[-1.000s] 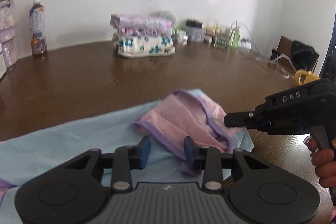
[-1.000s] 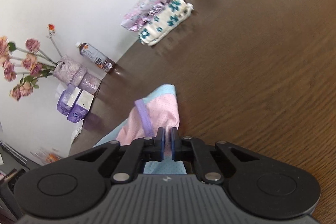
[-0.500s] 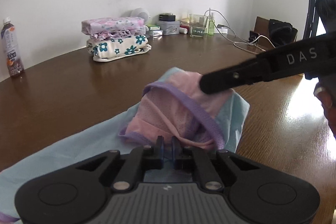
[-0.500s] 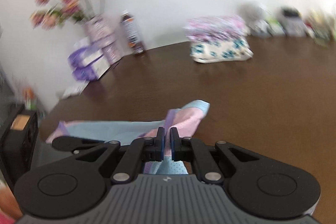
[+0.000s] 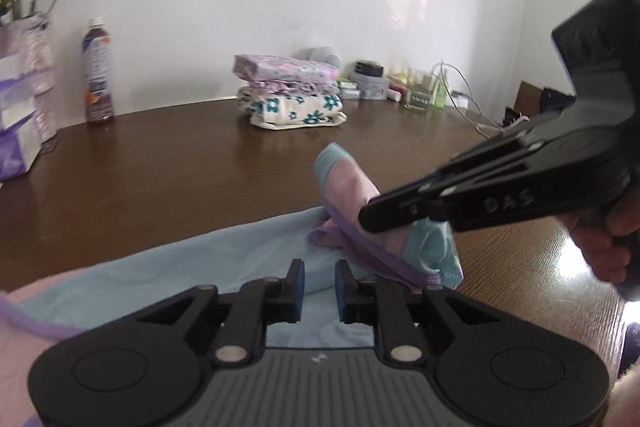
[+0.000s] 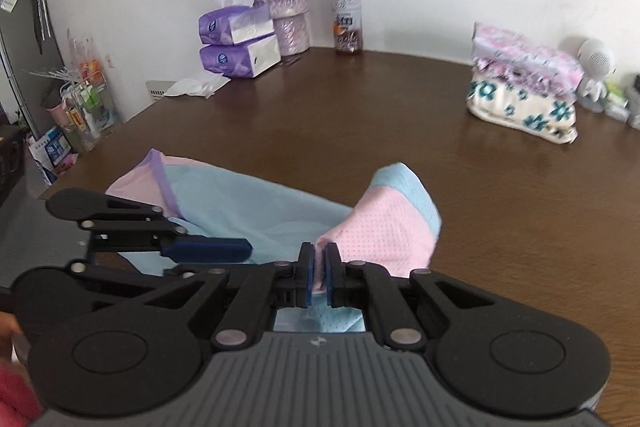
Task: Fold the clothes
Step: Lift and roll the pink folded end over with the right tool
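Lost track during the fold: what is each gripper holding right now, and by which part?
The right gripper is shut on the garment, pinching its pink mesh part beside the blue edge. The left gripper is open over the blue cloth, holding nothing.

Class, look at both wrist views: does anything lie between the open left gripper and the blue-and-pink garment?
Nothing visible does. The left gripper hangs open right over the garment spread on the table; the right gripper is shut on its lifted pink corner.

My left gripper (image 5: 318, 285) is matte black plastic with blue pads (image 5: 298, 286), silver pivot screws, two round recessed discs and a ribbed grey top plate. My right gripper (image 6: 318, 277) matches it, with white "DAS" lettering along its side in the left view.
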Demonstrator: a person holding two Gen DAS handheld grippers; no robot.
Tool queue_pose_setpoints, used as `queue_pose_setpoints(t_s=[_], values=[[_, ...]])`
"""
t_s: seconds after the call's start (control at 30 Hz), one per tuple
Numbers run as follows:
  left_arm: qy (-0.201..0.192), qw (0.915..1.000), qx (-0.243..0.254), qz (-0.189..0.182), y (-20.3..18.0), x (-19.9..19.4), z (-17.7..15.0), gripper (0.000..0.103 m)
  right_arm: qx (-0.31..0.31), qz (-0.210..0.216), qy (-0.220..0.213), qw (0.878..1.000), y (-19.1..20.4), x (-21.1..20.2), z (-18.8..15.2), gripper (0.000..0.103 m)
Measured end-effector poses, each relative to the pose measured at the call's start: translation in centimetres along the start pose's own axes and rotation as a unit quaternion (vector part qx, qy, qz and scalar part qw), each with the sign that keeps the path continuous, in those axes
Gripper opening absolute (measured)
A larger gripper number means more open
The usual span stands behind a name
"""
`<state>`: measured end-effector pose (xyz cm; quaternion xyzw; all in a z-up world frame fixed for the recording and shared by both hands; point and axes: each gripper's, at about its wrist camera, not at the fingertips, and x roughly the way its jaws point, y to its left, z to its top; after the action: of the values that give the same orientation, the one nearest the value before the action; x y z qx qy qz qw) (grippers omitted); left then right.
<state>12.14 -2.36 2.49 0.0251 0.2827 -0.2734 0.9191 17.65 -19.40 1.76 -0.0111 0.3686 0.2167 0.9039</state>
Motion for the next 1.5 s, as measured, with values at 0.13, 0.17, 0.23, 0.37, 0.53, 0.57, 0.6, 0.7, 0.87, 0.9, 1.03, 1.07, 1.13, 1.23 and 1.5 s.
queue_pose_setpoints(t_s=[0.13,0.17,0.23,0.37,0.53,0.57,0.6,0.7,0.87,0.9,1.03,1.07,1.13,1.23,1.5], values=[[-0.007,0.9997,-0.022,0.011,1.2,-1.3,-0.6,0.018,0.007,0.017,0.01,1.0,1.0,1.4,-0.5,0.005],[-0.007,0.9995,-0.028,0.015,1.5,-1.6,-0.7,0.018,0.01,0.02,0.013,1.0,1.2,1.8,-0.7,0.005],[-0.008,0.999,-0.038,0.022,2.1,-2.1,-0.9,0.018,0.016,0.022,0.018,0.999,1.4,2.4,-1.0,0.005],[-0.006,0.9978,-0.053,0.038,3.0,-2.7,-1.2,0.02,0.033,0.029,0.014,0.999,1.2,2.5,-1.7,0.005],[-0.008,0.9966,-0.068,0.046,3.5,-3.0,-1.3,0.026,0.069,0.044,-0.026,0.996,-0.1,0.3,-2.2,0.01],[-0.009,0.9964,-0.07,0.046,3.6,-3.1,-1.3,0.028,0.076,0.046,-0.035,0.995,-0.4,-0.2,-2.3,0.014],[-0.009,0.9962,-0.073,0.046,3.6,-3.1,-1.3,0.03,0.083,0.049,-0.043,0.994,-0.7,-0.6,-2.5,0.018],[-0.009,0.9967,-0.077,0.027,3.4,-3.2,-1.3,0.032,0.104,0.058,-0.067,0.991,-1.5,-1.9,-2.8,0.023],[0.0,0.9975,-0.064,-0.03,1.6,-2.2,-0.8,0.034,0.122,0.005,-0.077,0.99,-3.5,-4.5,-5.1,0.023],[0.001,0.9975,-0.058,-0.04,1.0,-1.9,-0.7,0.034,0.129,0.005,-0.074,0.989,-3.8,-4.5,-5.6,0.023],[0.004,0.9983,-0.023,-0.053,-1.4,-1.4,-0.4,0.04,0.133,0.013,-0.063,0.989,-4.0,-3.9,-6.7,0.023],[0.005,0.9988,-0.01,-0.047,-2.0,-1.3,-0.4,0.041,0.127,0.016,-0.061,0.99,-3.9,-3.9,-6.9,0.023],[0.009,0.9994,0.021,-0.026,-3.3,-1.1,-0.4,0.041,0.104,0.024,-0.058,0.993,-3.6,-4.3,-7.1,0.029],[0.023,0.9963,0.077,0.03,-4.6,-0.5,-0.9,0.041,0.059,0.021,-0.049,0.997,-2.5,-4.7,-7.5,0.041],[0.043,0.9866,0.137,0.077,-6.7,0.9,-1.5,0.013,0.013,-0.031,-0.029,0.999,-0.6,-2.7,-7.7,0.016]])
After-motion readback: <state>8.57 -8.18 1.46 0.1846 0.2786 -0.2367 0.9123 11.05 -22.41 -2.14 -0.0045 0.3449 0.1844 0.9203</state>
